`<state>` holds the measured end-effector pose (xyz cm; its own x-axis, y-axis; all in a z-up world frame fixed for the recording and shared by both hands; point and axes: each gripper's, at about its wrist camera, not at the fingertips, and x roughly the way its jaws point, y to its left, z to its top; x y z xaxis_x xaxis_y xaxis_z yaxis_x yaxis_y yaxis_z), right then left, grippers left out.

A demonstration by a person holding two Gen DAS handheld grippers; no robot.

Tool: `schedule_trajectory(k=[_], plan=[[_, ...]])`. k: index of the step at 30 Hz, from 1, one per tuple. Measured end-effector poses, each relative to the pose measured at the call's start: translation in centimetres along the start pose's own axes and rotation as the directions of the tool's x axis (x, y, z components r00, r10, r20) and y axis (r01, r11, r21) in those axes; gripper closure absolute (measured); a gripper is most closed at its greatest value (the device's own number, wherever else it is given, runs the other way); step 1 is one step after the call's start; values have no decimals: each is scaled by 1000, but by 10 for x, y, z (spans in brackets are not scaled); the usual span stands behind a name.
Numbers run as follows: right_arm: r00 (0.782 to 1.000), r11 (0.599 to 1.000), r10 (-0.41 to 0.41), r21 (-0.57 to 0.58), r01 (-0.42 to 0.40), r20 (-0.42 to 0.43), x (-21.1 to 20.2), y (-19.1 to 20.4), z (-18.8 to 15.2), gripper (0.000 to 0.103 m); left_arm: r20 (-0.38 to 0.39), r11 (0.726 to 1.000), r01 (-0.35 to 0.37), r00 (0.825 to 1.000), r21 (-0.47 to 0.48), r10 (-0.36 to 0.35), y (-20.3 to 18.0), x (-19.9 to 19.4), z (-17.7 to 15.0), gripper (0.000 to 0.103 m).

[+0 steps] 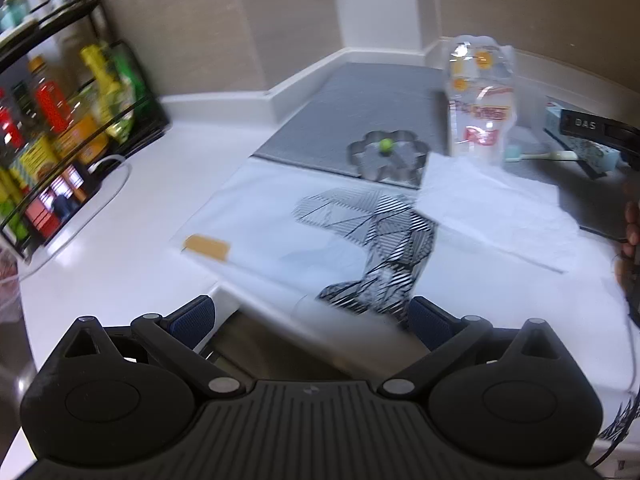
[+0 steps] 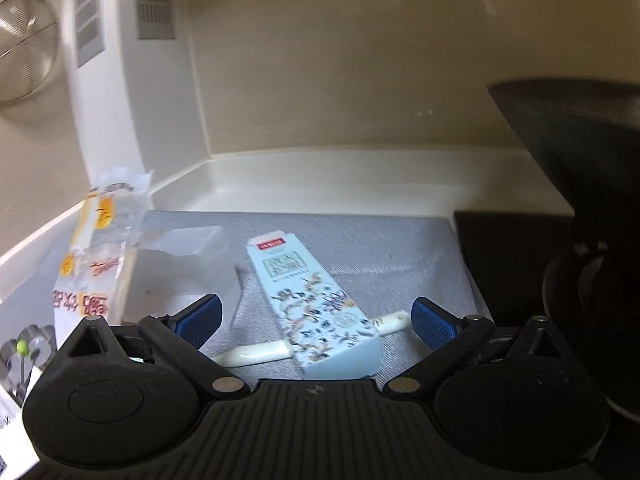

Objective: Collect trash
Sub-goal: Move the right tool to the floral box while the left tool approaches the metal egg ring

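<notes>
- Between the wide-spread blue pads (image 2: pixel 200 320) of our right claw (image 2: pixel 316 322) lies a floral carton (image 2: pixel 316 300), flat on the grey mat (image 2: pixel 380 248); nothing is gripped, and the jaws stand released on either side of it without touching.
- Our left claw (image 1: pixel 312 316) is likewise released, its pads apart over the near edge of the white surface (image 1: pixel 120 208), with a large white plastic bag (image 1: pixel 280 220) bearing a black striped print spread just ahead of it.
- A sheet of white paper (image 1: pixel 492 204) lies over the far right part of that bag.
- Under the carton's near end we see a pale, slim utensil (image 2: pixel 256 354), its two ends sticking out to each side; whether it is trash we cannot tell.
- To the left of the carton stands a clear printed wrapper (image 2: pixel 96 256), upright, with a clear plastic tub (image 2: pixel 188 268) just beside it.
- In the left view a flower-shaped metal mould (image 1: pixel 386 156) with a small green ball (image 1: pixel 386 145) in it sits on the mat, near the wrapper.
- A rack of bottles (image 1: pixel 60 120) stands well apart at the far left, and a dark pan (image 2: pixel 568 152) at the right; neither looks like part of the job.
- We judge the step in hand to be the approach to the carton, with collecting barely begun, since the trash pieces are all on the surface.
- Next, we think, the right claw should lower, square up across the carton's narrower width and clench, lifting it clear of the utensil beneath.
- The left claw will likely need to grasp the bag's edge and hold it open.
</notes>
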<state>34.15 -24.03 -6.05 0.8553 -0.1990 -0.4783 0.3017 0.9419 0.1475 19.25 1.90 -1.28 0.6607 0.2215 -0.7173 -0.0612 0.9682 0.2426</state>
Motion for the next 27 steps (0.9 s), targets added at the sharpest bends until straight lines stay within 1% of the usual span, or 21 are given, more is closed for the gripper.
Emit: schedule_trajectory(k=[4, 9, 13, 19, 23, 25, 27], plan=[[1000, 999, 3, 44, -2, -21, 3, -7, -1, 2, 36, 999, 1, 999, 45, -2, -14, 4, 14, 0], [1000, 999, 11, 46, -10, -29, 5, -7, 0, 2, 42, 999, 34, 998, 30, -36, -17, 19, 38, 0], [1000, 999, 16, 49, -15, -26, 5, -8, 2, 2, 61, 1000, 18, 998, 12, -19, -17, 34, 59, 0], [999, 998, 28, 54, -25, -46, 6, -8, 2, 2, 19, 997, 5, 1000, -75, -3, -12, 76, 94, 0], [998, 997, 30, 70, -26, -58, 11, -11, 2, 2, -24, 997, 0, 1000, -77, -2, -18, 107, 113, 0], [996, 996, 54, 78, -49, -64, 14, -12, 2, 2, -42, 997, -5, 999, -81, 2, -21, 119, 119, 0], [995, 995, 68, 78, -62, -68, 15, -12, 2, 2, -57, 997, 6, 998, -78, -10, -25, 129, 124, 0]])
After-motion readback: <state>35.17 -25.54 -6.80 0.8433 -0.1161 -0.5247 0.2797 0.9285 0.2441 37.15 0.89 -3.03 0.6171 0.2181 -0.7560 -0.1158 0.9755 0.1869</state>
